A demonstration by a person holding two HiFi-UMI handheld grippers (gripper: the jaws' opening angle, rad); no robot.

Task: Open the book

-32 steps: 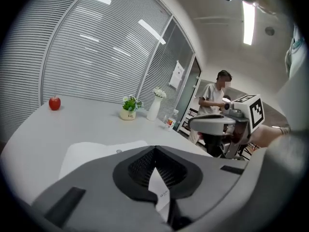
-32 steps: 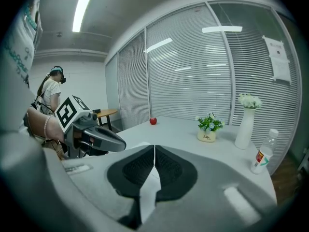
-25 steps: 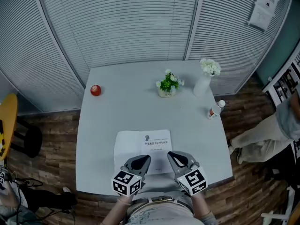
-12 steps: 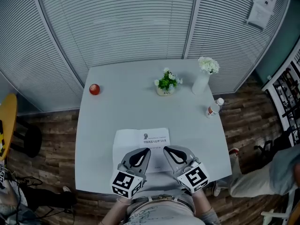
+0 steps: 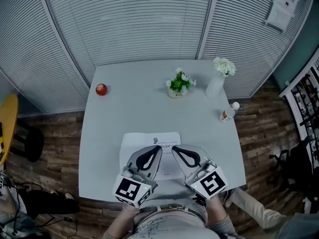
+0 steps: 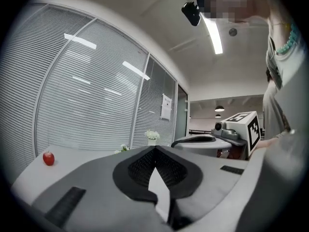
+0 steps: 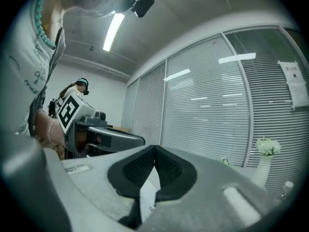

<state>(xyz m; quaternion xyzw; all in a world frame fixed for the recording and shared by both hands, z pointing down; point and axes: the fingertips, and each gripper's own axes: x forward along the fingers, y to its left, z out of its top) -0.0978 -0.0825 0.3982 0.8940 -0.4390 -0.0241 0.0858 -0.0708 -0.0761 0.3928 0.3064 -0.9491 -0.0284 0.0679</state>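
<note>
The book (image 5: 149,141) is a thin white booklet with printed lines, lying shut and flat near the front edge of the table (image 5: 129,108). Both grippers hover above its near half, tips pointing away from me. My left gripper (image 5: 159,148) has its jaws together with nothing between the pads. In the left gripper view its tips (image 6: 154,149) meet. My right gripper (image 5: 173,149) is beside it, also shut and empty, tips (image 7: 154,148) touching. A strip of printed page (image 7: 148,204) shows through the gap behind its pads.
A red apple (image 5: 101,89) sits at the table's far left. A small potted plant (image 5: 178,86), a white vase of flowers (image 5: 219,81) and a bottle (image 5: 228,112) stand at the far right. Window blinds (image 5: 124,24) rise behind the table.
Both grippers have risen towards the head camera and look larger, covering more of the book. Their jaws stayed together. The book has not moved on the table.
</note>
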